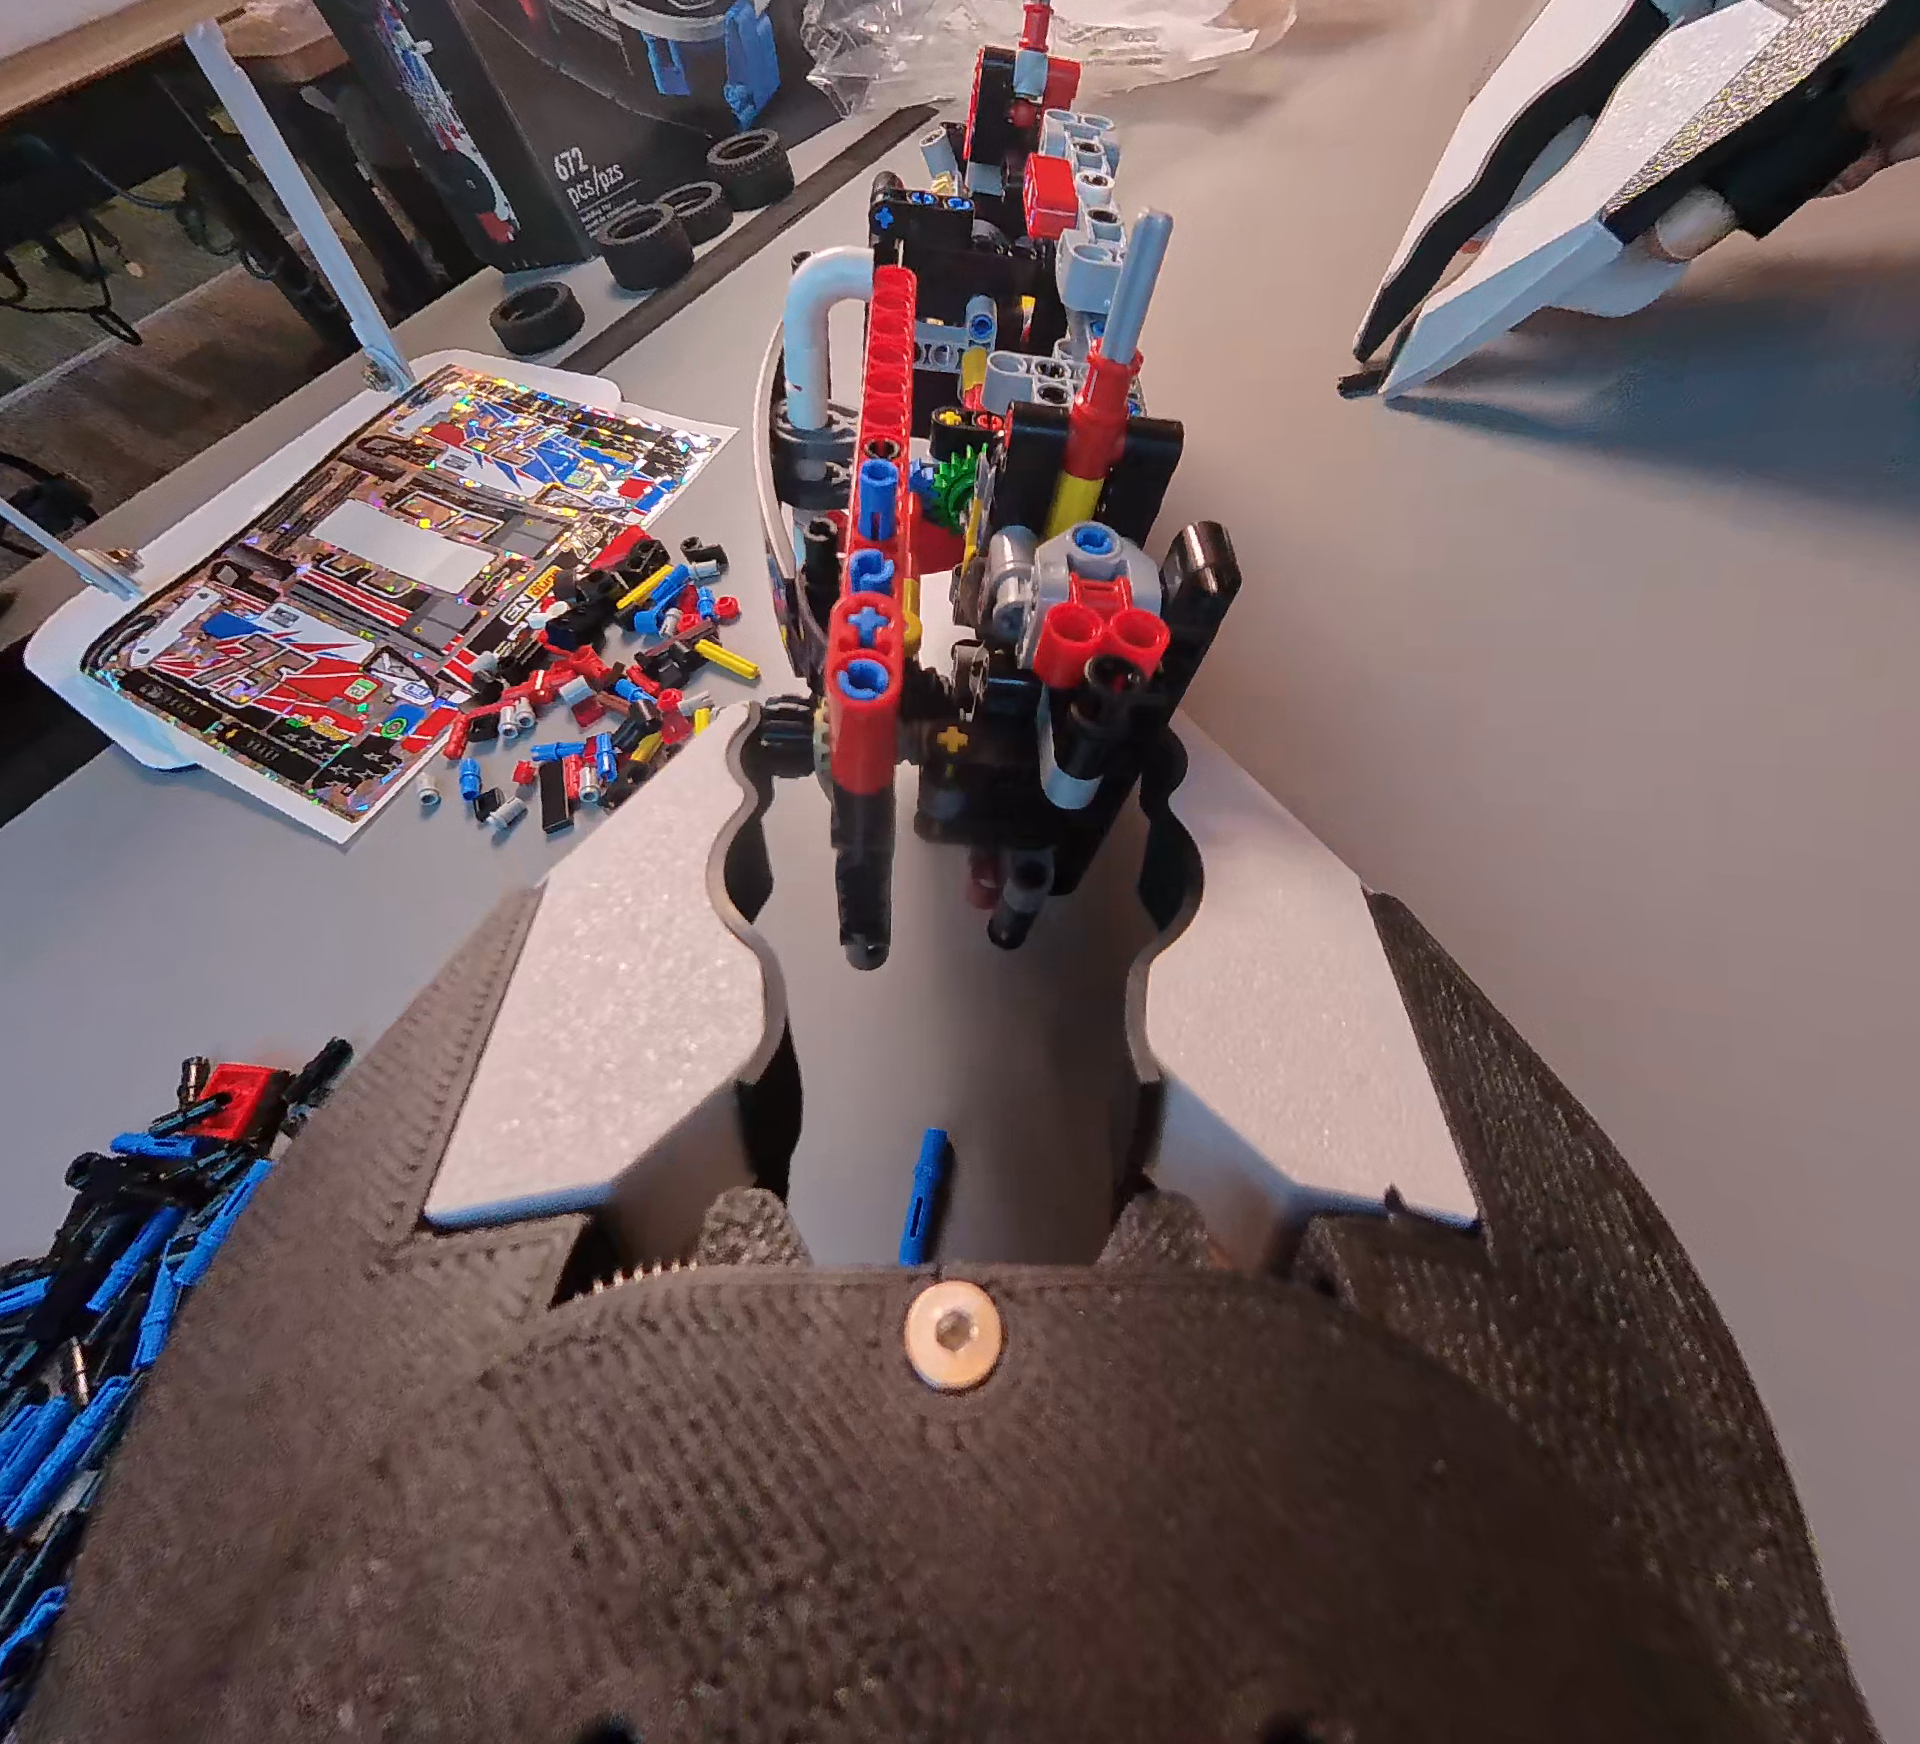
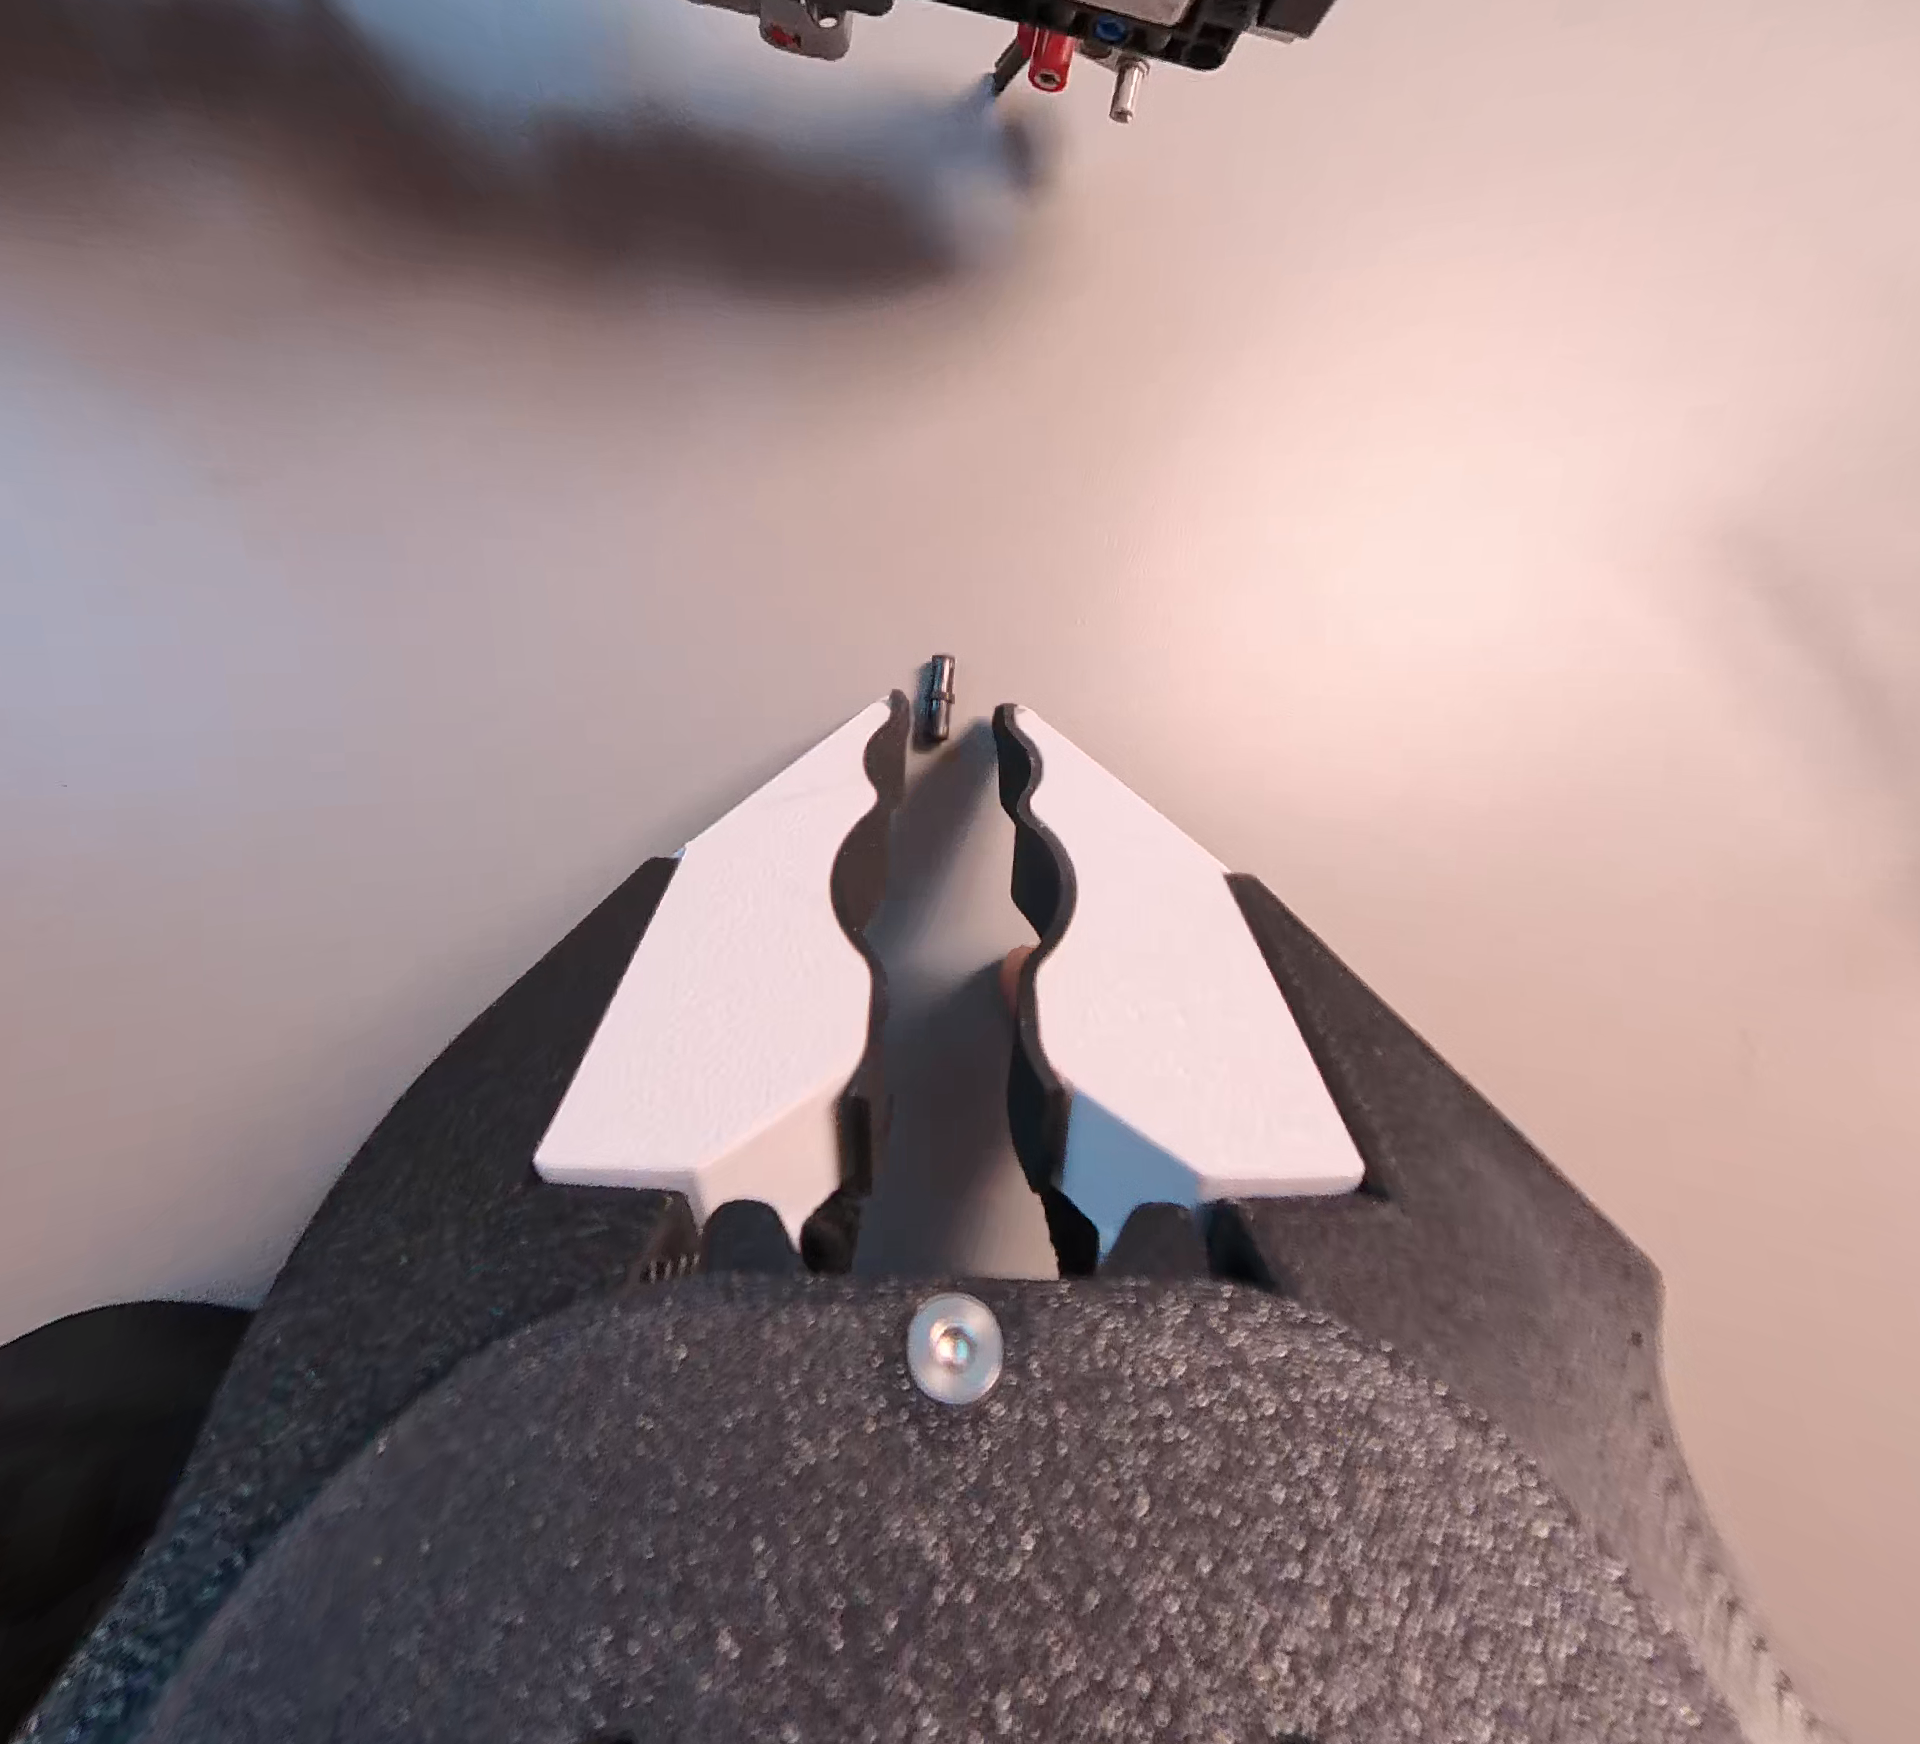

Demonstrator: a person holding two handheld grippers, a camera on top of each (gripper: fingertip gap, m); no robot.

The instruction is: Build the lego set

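Grey tabletop (image 2: 1351, 447) lay under me. My left gripper (image 1: 961, 749) was clamped around the half-built lego chassis (image 1: 987, 468), wheels unfitted: tyres (image 1: 649, 240) sat by the box (image 1: 582, 32), loose pieces (image 1: 613, 686) on the sticker sheet (image 1: 343, 593). My right gripper (image 2: 948, 723) hung parted beside a small black pin (image 2: 938, 697), ungrasped.

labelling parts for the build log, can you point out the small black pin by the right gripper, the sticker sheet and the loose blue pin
small black pin (image 2: 941, 699): right wrist view, middle of its shaft
sticker sheet (image 1: 364, 593): left wrist view, centre of the printed area
loose blue pin (image 1: 924, 1195): left wrist view, mid-length
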